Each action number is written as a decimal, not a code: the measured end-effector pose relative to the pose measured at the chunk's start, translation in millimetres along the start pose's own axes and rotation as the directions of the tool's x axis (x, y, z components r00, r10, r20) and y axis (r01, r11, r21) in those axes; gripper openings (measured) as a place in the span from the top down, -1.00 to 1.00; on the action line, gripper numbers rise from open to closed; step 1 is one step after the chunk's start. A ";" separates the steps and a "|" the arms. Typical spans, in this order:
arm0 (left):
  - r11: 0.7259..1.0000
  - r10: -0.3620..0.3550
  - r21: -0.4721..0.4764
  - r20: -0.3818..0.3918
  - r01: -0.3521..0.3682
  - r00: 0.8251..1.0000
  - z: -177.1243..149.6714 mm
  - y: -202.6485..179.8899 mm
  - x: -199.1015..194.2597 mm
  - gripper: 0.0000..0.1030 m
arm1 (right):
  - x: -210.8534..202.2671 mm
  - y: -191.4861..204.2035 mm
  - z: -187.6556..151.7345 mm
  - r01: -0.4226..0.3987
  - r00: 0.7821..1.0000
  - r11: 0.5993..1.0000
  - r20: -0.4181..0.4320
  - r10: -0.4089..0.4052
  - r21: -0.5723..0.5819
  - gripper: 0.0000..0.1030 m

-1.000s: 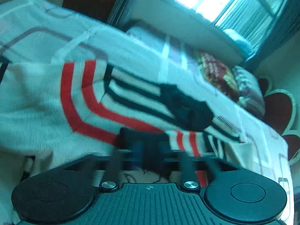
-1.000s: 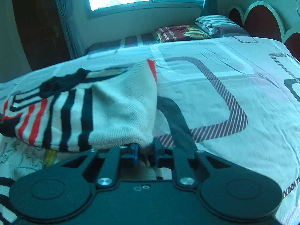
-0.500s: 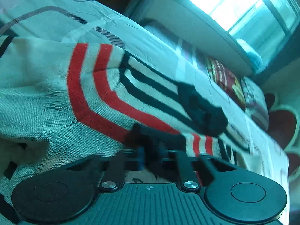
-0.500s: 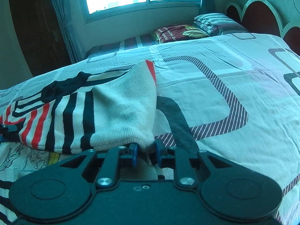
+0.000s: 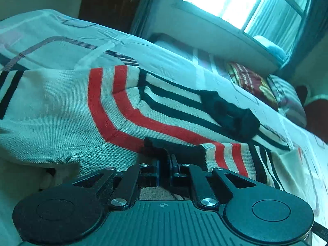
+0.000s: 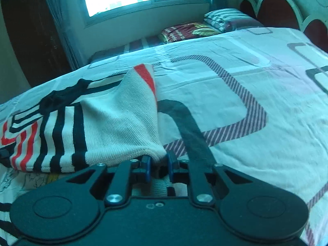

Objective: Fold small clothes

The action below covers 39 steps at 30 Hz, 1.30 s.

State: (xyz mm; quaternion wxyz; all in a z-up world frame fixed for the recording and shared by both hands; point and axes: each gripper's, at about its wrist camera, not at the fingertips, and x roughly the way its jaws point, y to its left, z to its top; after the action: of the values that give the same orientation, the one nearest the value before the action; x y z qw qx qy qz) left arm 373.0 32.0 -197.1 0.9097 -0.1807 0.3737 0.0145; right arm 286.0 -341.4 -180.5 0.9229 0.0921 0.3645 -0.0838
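A small white knit sweater with red and black stripes lies on the bed, its near part folded back over the rest. My left gripper is shut on the sweater's black cuff or hem at the near edge. My right gripper is shut on the sweater's white edge, a fold of fabric pinched between the blue pads. A black collar lies on top of the stripes; it also shows in the right wrist view.
The bed sheet is white with dark rounded-square patterns. Folded blankets and pillows lie at the far end by the window. A scalloped headboard stands at the right. A printed garment lies under the sweater.
Both grippers have carried the sweater's near edge forward over the rest, still pinching it. The left view has swung, showing more of the red stripes and the sheet.
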 end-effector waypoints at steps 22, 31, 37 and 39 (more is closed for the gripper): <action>0.995 -0.045 0.092 -0.048 0.049 0.998 6.0 -13.7 9.2 0.85 | 12.0 39.5 16.4 -0.026 1.000 0.973 0.010 0.029 -0.229 0.62; 0.986 0.059 0.162 -0.058 -0.049 0.997 1.2 -14.7 -6.3 -0.80 | 11.5 106.2 17.0 -0.169 0.986 0.947 -0.045 0.163 -0.272 0.51; 0.996 0.054 0.075 -0.010 -0.053 0.998 6.9 16.3 -40.8 -0.80 | 5.2 119.5 19.4 -0.205 0.979 0.947 -0.060 0.196 -0.249 0.46; 0.999 0.052 0.014 -0.020 -0.052 0.998 9.8 33.1 -49.7 -0.80 | -2.9 131.1 19.9 -0.230 0.973 0.938 -0.050 0.225 -0.258 0.45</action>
State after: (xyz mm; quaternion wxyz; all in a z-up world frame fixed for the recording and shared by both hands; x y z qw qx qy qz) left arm 338.4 71.6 -167.1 0.9062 -0.1650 0.3878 0.0339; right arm 326.1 -218.8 -149.9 0.9267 0.0114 0.3684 0.0731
